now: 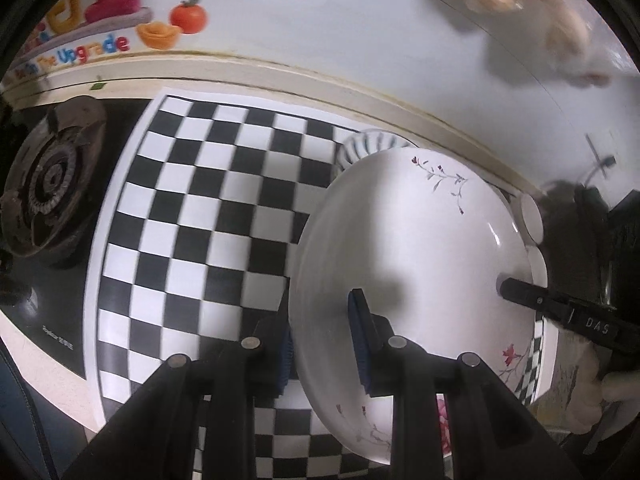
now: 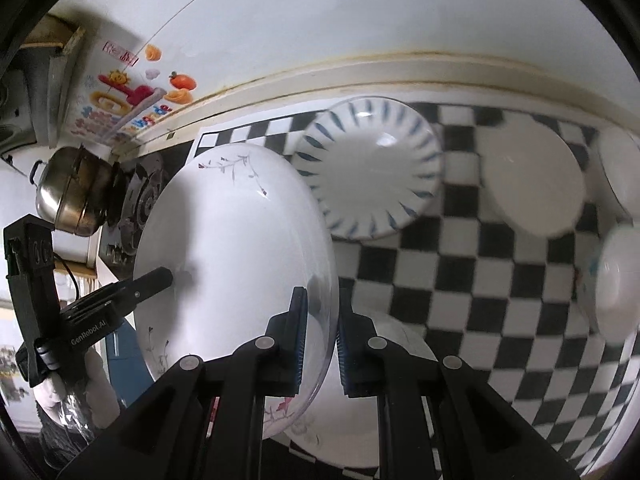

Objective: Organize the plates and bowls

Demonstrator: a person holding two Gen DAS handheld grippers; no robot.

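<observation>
Right above the checkered mat [image 1: 208, 216], the floral plate [image 1: 420, 248] hangs in the air, pinched on opposite rims: left gripper [image 1: 326, 344] clamped on one edge, right gripper [image 2: 322, 340] clamped on the other. So this looks like the carry step, both hands sharing one plate. Under the plate there's another white dish [image 2: 372, 420], and past the plate a blue-striped bowl [image 2: 372, 168], then plain plates [image 2: 532, 176]. Next move probably needs both hands level, lowering onto a matching stack before letting go.
</observation>
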